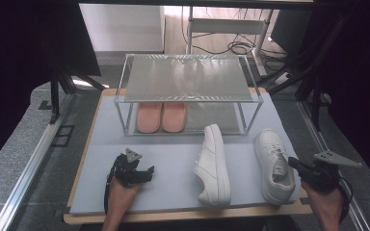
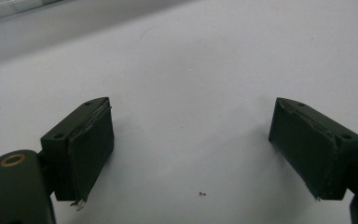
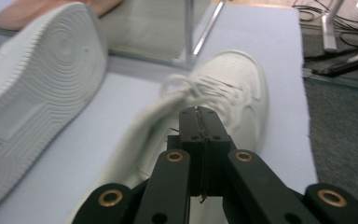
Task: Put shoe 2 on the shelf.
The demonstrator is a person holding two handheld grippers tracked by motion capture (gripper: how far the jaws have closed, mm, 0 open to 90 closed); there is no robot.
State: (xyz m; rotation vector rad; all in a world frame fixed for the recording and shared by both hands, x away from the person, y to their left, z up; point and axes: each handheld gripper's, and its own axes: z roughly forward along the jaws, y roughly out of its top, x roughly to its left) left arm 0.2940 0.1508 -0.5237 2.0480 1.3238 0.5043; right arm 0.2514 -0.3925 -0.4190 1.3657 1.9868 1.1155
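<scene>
Right white sneaker (image 1: 273,166) sits upright at lower right of the high view, on the blue-grey mat (image 1: 173,173), toe pointing up-frame toward the shelf. Right gripper (image 1: 296,165) is at its heel collar; in the right gripper view the jaws are pressed flat together over the shoe's collar edge (image 3: 154,121), apparently pinching it, though the fabric between the pads is hard to make out. Second white sneaker (image 1: 213,166) lies on its side just left, sole (image 3: 32,102) facing the held shoe. Left gripper (image 1: 147,174) rests at lower left, jaws spread wide, nothing between them. Clear two-tier rack (image 1: 188,77) above centre, pink slippers (image 1: 161,116) on its lower level.

Risks, as I judge: a thin collar pinch may slip, dropping the shoe; swinging it could knock the tipped sneaker or the rack post (image 3: 189,32).
</scene>
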